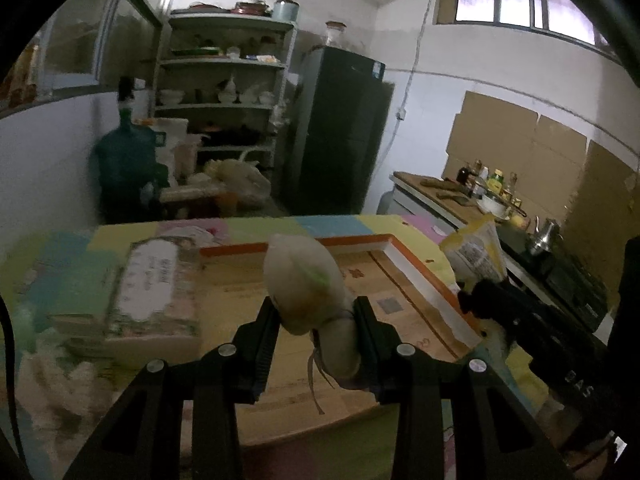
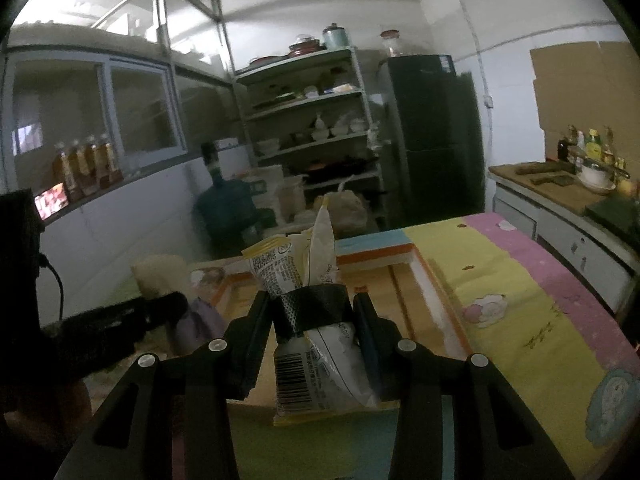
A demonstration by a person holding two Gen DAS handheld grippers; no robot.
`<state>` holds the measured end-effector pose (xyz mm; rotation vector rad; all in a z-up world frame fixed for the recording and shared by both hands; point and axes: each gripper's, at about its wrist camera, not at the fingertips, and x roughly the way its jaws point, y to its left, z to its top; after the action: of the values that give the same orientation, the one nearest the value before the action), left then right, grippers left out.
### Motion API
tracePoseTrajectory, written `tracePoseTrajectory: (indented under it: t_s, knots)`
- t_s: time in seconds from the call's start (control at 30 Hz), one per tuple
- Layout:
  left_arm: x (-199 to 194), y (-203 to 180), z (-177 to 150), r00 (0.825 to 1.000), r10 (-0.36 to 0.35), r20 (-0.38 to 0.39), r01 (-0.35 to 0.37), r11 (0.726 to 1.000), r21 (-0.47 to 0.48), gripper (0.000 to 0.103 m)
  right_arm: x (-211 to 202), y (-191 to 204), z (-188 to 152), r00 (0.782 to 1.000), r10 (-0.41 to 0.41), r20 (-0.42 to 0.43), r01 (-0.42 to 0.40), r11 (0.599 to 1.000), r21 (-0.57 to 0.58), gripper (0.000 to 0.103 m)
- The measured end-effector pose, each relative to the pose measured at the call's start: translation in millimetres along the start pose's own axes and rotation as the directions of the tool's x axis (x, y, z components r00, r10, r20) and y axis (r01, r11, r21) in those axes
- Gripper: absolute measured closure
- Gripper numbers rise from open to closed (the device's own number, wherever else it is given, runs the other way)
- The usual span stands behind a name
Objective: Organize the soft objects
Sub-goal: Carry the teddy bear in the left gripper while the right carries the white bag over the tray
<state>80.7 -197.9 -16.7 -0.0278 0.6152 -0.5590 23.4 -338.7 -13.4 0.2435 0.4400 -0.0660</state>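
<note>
The cream cloth pouch [image 1: 302,284] is soft and light, squashing where it is pinched low down near its tied neck; the left tongs [image 1: 316,312] are part-closed on it, above the orange-edged cardboard tray [image 1: 416,268] on the bench [image 2: 520,280]. The right tongs [image 2: 312,312] clamp a bundle of plastic packets [image 2: 304,280] at its black band — slippery film, so the band is probably the surest hold — though blur hides detail.

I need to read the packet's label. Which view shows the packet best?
The right wrist view: the packet sits close between the right tool, barcode facing the camera. The left wrist view shows only its top, far right.
</note>
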Motion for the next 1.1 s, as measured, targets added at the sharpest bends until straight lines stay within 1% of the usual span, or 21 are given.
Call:
tracePoseTrajectory:
  t_s: [0.17,0.33,0.6,0.83,1.03,1.1]
  knots:
    - [23,-10,-1,0.999,-0.02,-0.03,0.02,1.0,-0.004,0.065,14,-21,-1,1.0,-0.015,-0.026,0.016,0.999,0.03,0.06]
    - [50,-18,-5,0.996,-0.03,-0.082,0.029,0.999,-0.013,0.065,32,-40,-3,0.998,-0.013,-0.064,0.017,0.997,0.075,0.06]
    - [81,-28,-15,0.988,-0.067,-0.143,0.065,0.998,-0.02,0.065,58,-58,-6,0.991,-0.014,-0.135,0.029,0.994,0.107,0.06]
    - [95,-34,-20,0.981,-0.087,-0.17,0.085,0.996,-0.019,0.064,68,-66,-9,0.985,-0.01,-0.172,0.031,0.992,0.119,0.06]
    - [104,-31,-19,0.981,-0.092,-0.173,0.088,0.996,-0.035,0.061,81,-75,-12,0.977,0.003,-0.215,0.026,0.99,0.135,0.059]
    - [104,-31,-19,0.981,-0.087,-0.171,0.083,0.996,-0.03,0.057,84,-76,-14,0.974,0.012,-0.227,0.021,0.99,0.142,0.059]
